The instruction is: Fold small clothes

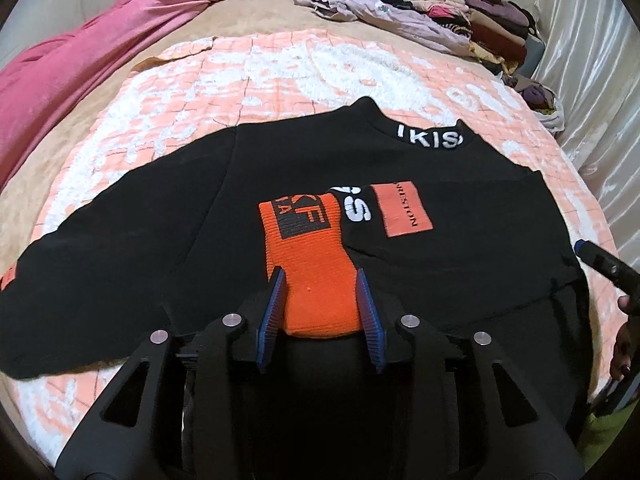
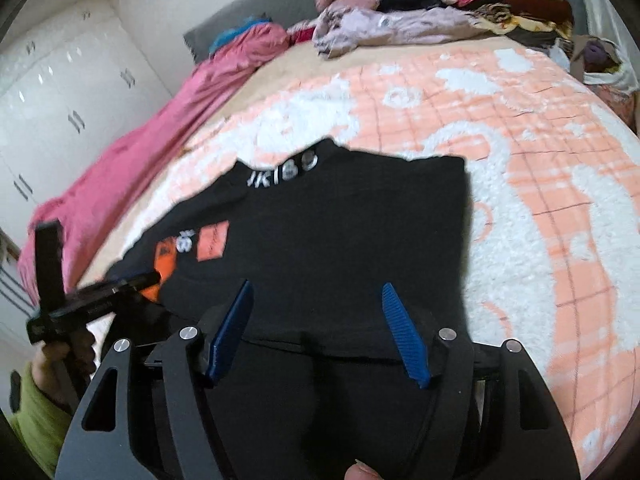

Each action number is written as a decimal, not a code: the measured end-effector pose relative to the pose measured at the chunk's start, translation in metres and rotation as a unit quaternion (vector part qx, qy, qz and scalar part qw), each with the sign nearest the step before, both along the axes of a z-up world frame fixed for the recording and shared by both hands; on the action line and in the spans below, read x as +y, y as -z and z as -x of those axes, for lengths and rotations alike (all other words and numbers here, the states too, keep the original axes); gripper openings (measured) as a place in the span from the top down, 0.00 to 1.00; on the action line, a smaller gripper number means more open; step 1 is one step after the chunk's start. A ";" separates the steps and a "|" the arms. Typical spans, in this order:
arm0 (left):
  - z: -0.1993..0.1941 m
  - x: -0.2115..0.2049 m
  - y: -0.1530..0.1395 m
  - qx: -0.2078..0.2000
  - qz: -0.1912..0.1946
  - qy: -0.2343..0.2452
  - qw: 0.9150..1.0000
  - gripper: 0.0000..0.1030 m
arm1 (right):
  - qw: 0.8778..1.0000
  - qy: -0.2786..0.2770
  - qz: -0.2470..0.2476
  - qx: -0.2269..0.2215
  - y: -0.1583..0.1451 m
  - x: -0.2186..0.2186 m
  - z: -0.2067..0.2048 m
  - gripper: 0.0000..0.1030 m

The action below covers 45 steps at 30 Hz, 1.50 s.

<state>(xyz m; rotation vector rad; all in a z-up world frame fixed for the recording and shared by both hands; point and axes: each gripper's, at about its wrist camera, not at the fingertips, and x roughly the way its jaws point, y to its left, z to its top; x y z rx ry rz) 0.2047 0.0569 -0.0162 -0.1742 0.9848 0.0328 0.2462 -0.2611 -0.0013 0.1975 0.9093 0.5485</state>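
Risked the orange cuff [image 1: 316,276] sliding off the top [image 1: 280,168] between loosened left jaws; right jaws spread, empty, above the hem [image 2: 320,348].

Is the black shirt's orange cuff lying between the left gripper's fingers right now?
Yes, the orange cuff lies between the left gripper's blue fingers on the black shirt.

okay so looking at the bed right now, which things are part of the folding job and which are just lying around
In the job:
black sweatshirt
its orange cuff, between the left gripper pads
right gripper, open over the hem

Lying about:
pink blanket
lilac garment
stacked clothes
patterned bedspread
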 end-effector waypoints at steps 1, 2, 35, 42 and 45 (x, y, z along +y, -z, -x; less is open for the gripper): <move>0.002 -0.001 -0.002 -0.002 0.002 0.001 1.000 0.67 | 1.000 0.003 -0.003 -0.005 -0.003 -0.003 0.003 0.27; 0.003 -0.002 -0.003 -0.003 0.002 0.002 1.000 0.65 | 1.000 0.005 -0.005 -0.010 -0.006 -0.005 0.006 0.24; 0.098 0.016 -0.085 -0.092 0.007 0.002 0.996 0.18 | 0.981 0.049 0.027 -0.184 -0.161 -0.114 0.131 0.22; 0.125 0.043 -0.093 -0.104 0.006 -0.023 0.994 0.17 | 0.978 0.004 0.034 -0.206 -0.201 -0.098 0.169 0.22; 0.137 0.060 -0.093 -0.107 0.003 -0.039 0.993 0.17 | 0.977 -0.026 0.028 -0.212 -0.215 -0.076 0.179 0.14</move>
